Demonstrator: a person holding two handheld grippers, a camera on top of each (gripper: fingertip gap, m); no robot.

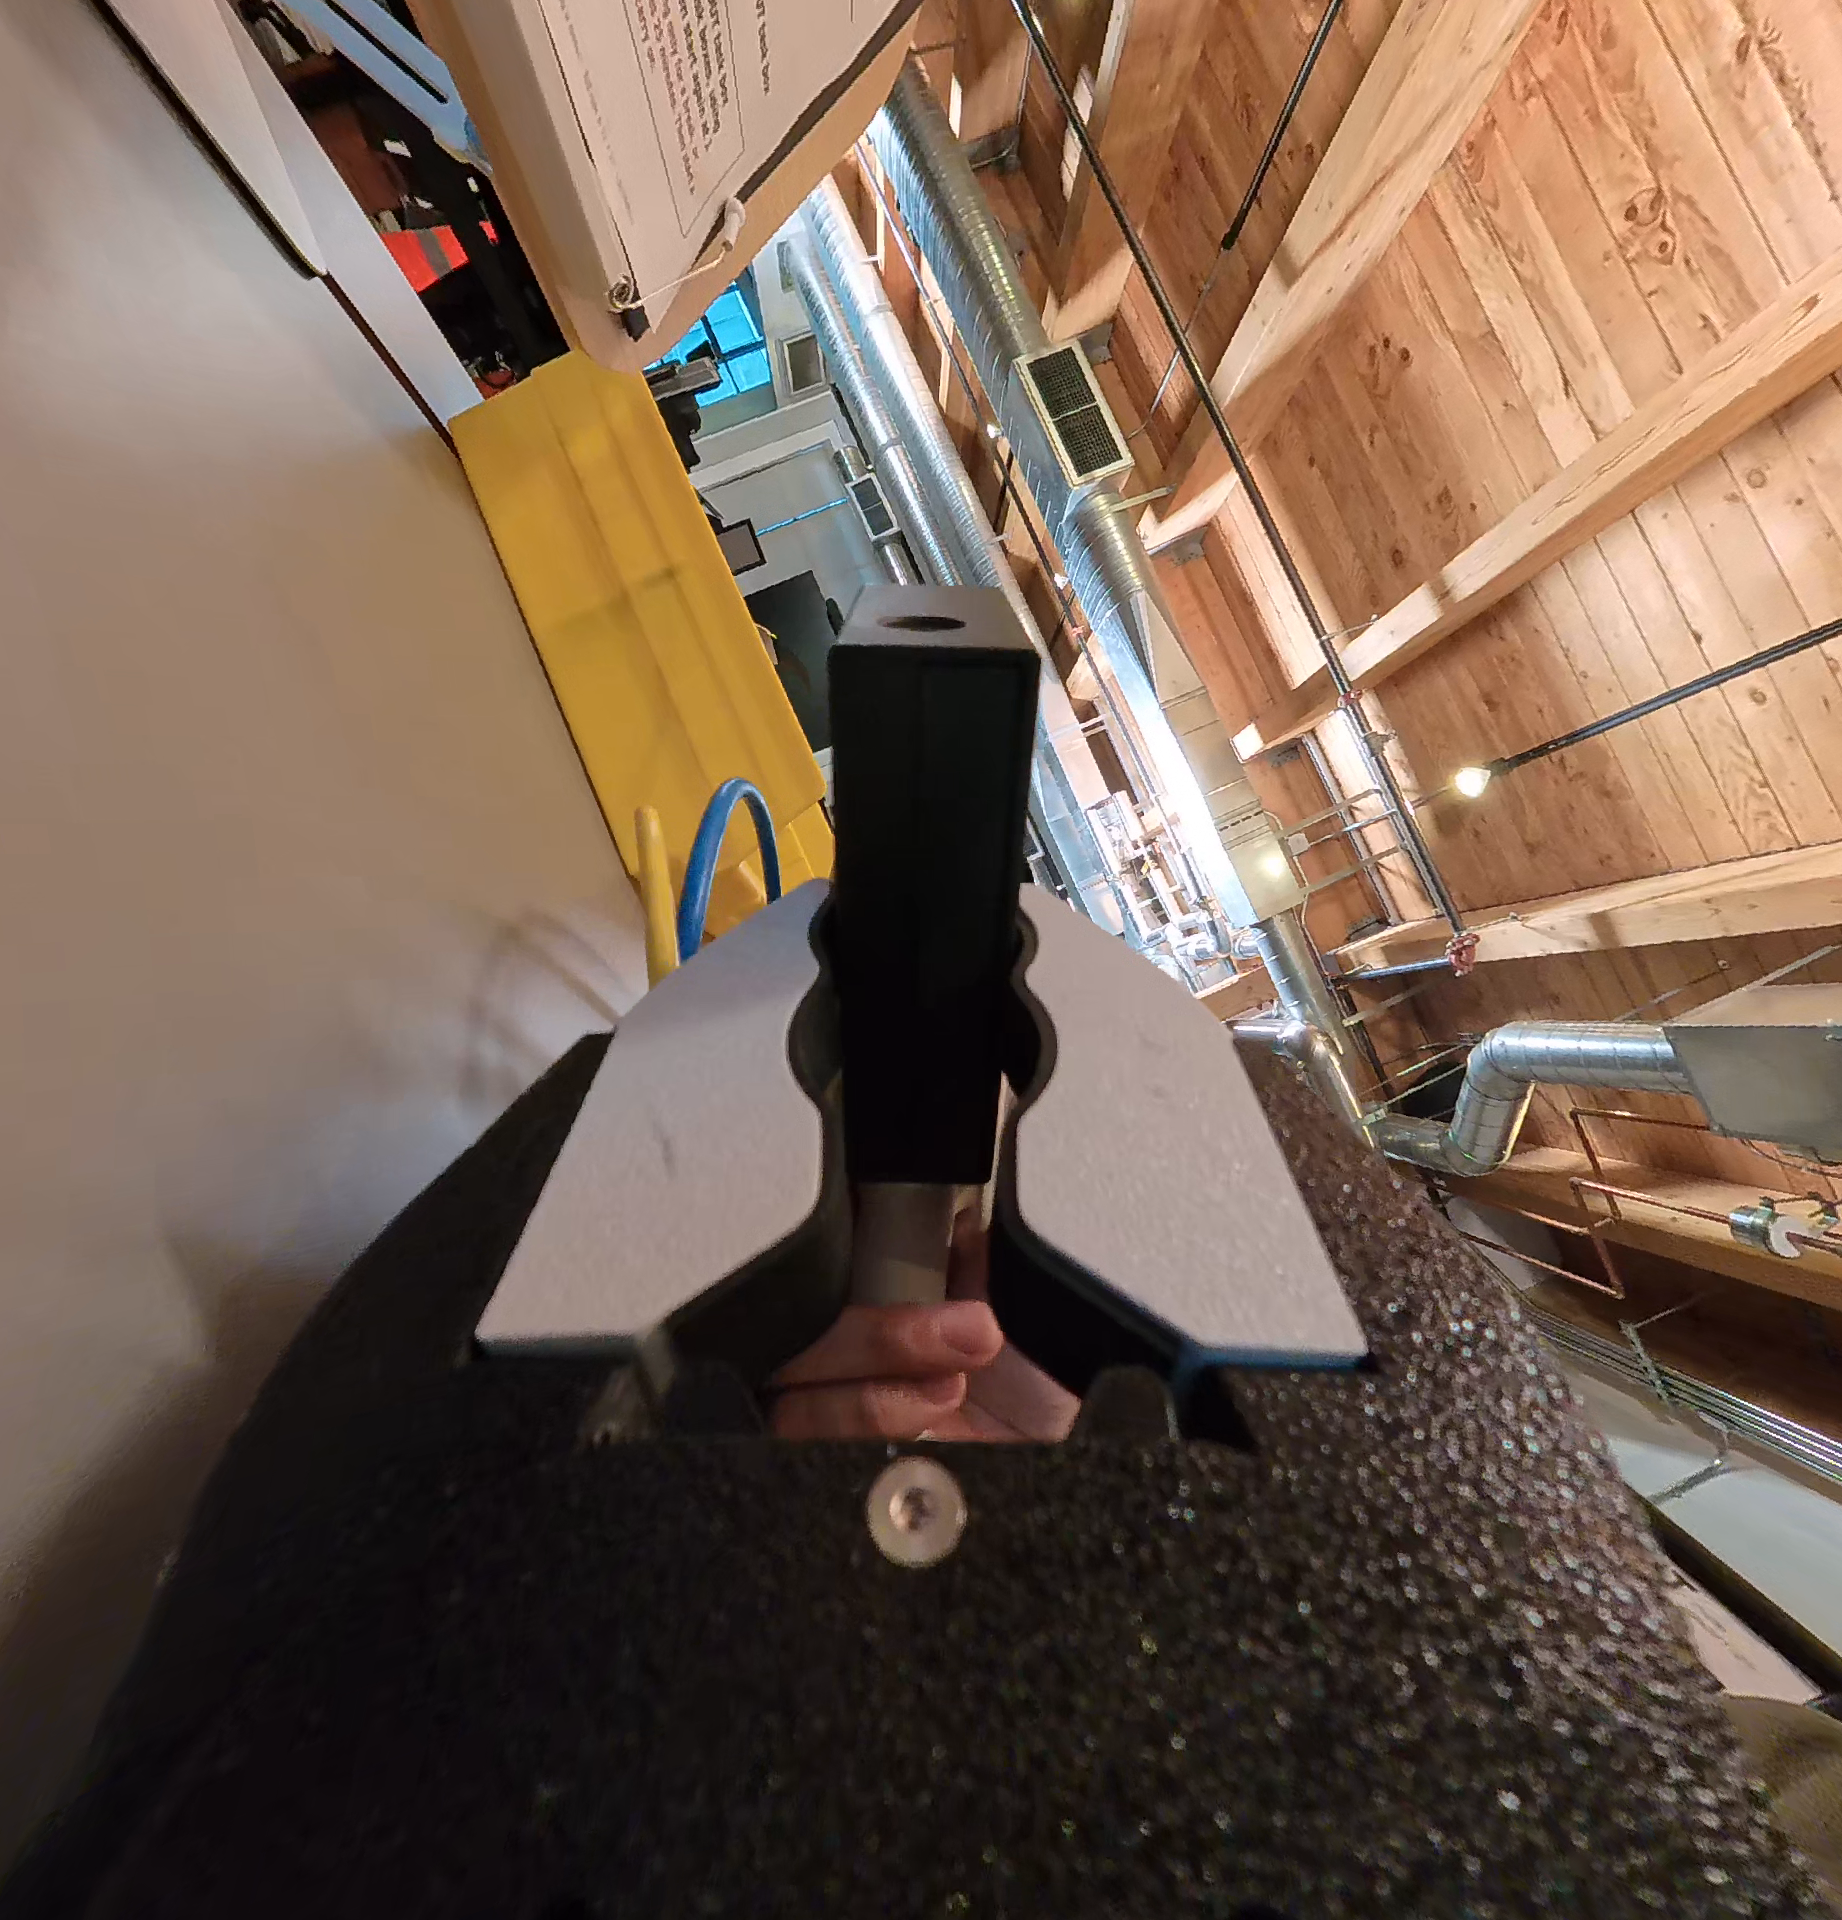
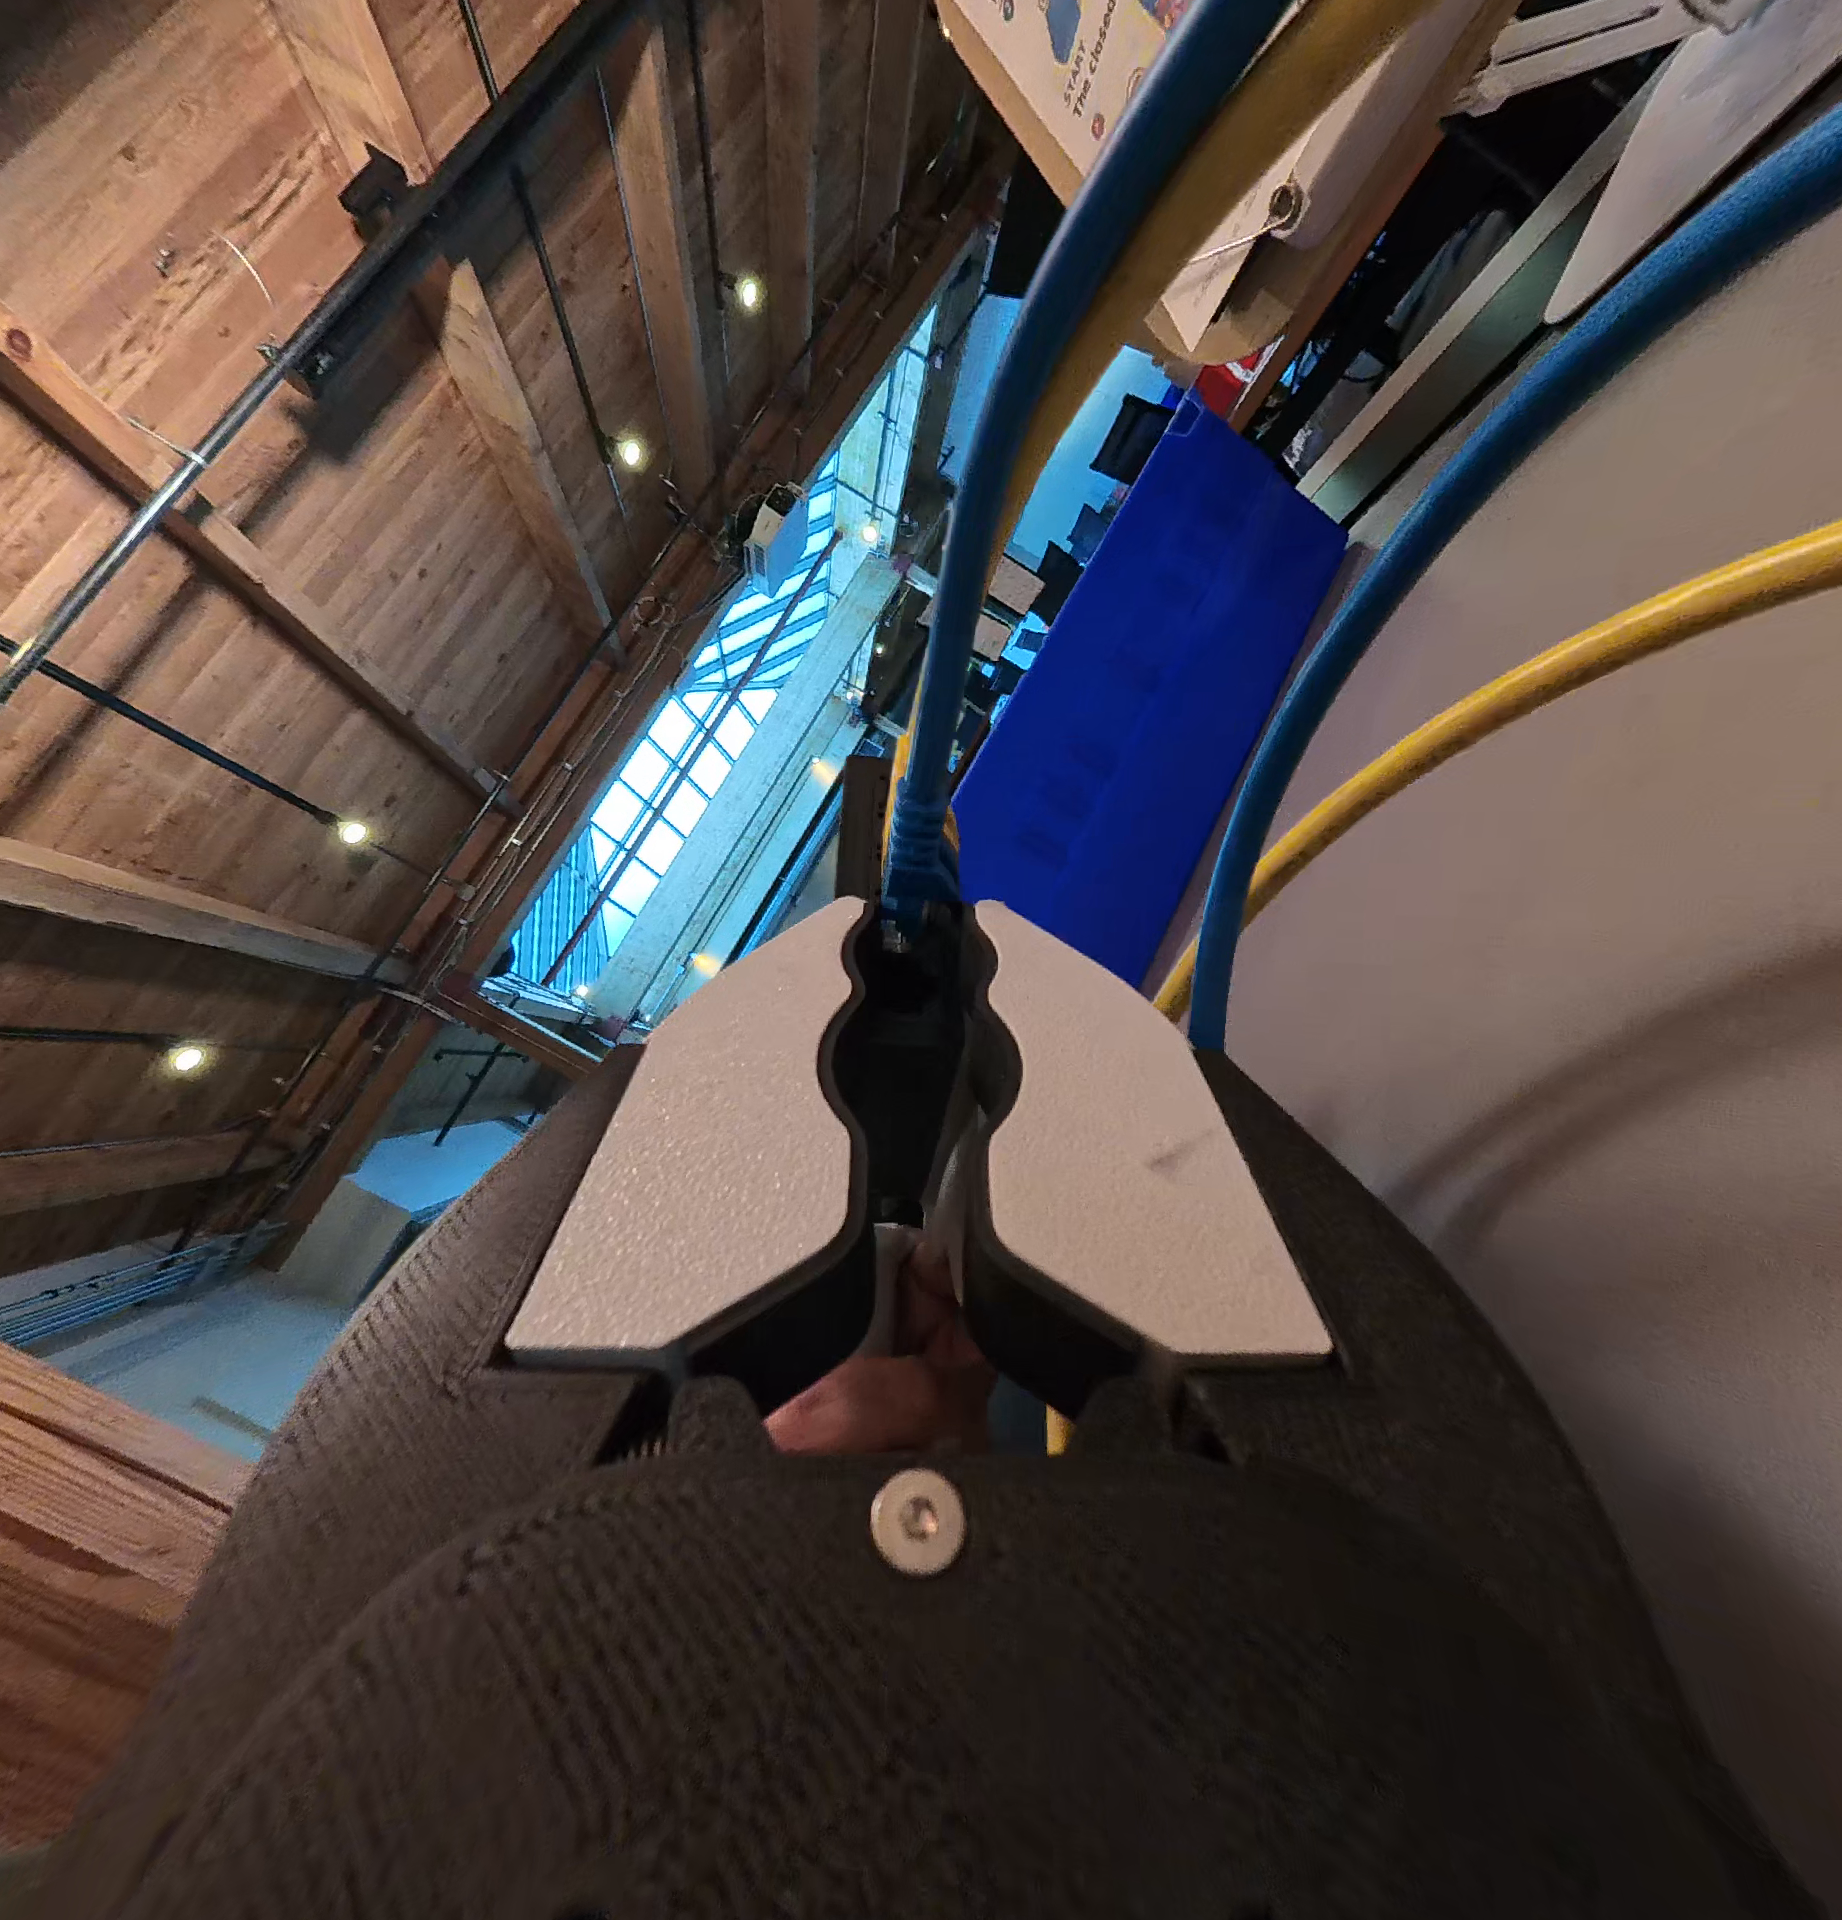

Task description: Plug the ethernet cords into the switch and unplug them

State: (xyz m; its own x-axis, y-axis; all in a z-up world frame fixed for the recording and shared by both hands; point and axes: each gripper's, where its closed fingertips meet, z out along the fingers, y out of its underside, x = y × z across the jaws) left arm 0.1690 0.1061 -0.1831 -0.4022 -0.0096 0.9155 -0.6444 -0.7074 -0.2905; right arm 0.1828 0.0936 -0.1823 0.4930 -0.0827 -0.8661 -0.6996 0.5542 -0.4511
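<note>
Both cameras are tilted up toward a wooden plank ceiling [image 1: 1519, 436] crossed by silver ventilation ducts [image 1: 1000, 395].

The left gripper [image 1: 922, 935] has its two grey, scallop-edged fingers [image 1: 688, 1122] closed against the sides of a black rectangular metal block, the switch [image 1: 927, 883], which stands up between them with a round hole in its top face. Part of a hand shows in the gap behind the fingers. To the left, a blue ethernet cord [image 1: 725, 852] and a yellow ethernet cord [image 1: 652, 883] loop up beside a yellow plastic bin [image 1: 626, 623] that lies against a pale table surface [image 1: 221, 727].

The right gripper [image 2: 917, 914] is nearly closed, its grey fingers [image 2: 730, 1143] pinching the blue moulded plug [image 2: 922, 862] of the blue cord [image 2: 974, 499], which rises from the fingertips and arcs overhead. The plug sits against the black switch [image 2: 863, 810], seen edge-on; whether it is seated in a port cannot be told. The yellow cord [image 2: 1519, 675] curves across the table [image 2: 1623, 1039] to the right, near a blue plastic bin [image 2: 1135, 727].
</note>
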